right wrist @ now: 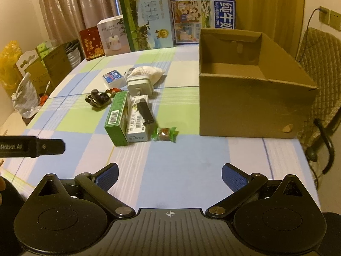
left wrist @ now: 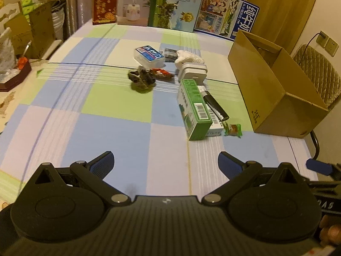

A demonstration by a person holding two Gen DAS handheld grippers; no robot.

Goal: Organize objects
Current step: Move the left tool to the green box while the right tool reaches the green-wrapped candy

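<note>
Loose items lie mid-table on the checked cloth: a green carton (left wrist: 192, 108) (right wrist: 117, 117), a white carton (right wrist: 136, 123) under a black tube (left wrist: 215, 104) (right wrist: 145, 111), a green-wrapped candy (left wrist: 233, 129) (right wrist: 164, 134), a white adapter (left wrist: 194, 72) (right wrist: 139, 85), a white bag (right wrist: 147, 72), a blue-labelled clear case (left wrist: 150, 56) (right wrist: 113, 77), a dark crumpled wrapper (left wrist: 141, 79) (right wrist: 98, 99) and a red wrapper (left wrist: 161, 73). An open cardboard box (left wrist: 275, 89) (right wrist: 249, 98) stands at the right. My left gripper (left wrist: 166, 162) and right gripper (right wrist: 169, 173) hover open and empty over the near cloth.
Tall printed cartons (left wrist: 177, 4) (right wrist: 147, 21) line the table's far edge. Cardboard boxes and bags (right wrist: 34, 72) stand off the left side. A quilted chair (right wrist: 319, 68) sits right of the table. The other gripper's tip (left wrist: 317, 166) (right wrist: 32, 146) shows at each view's edge.
</note>
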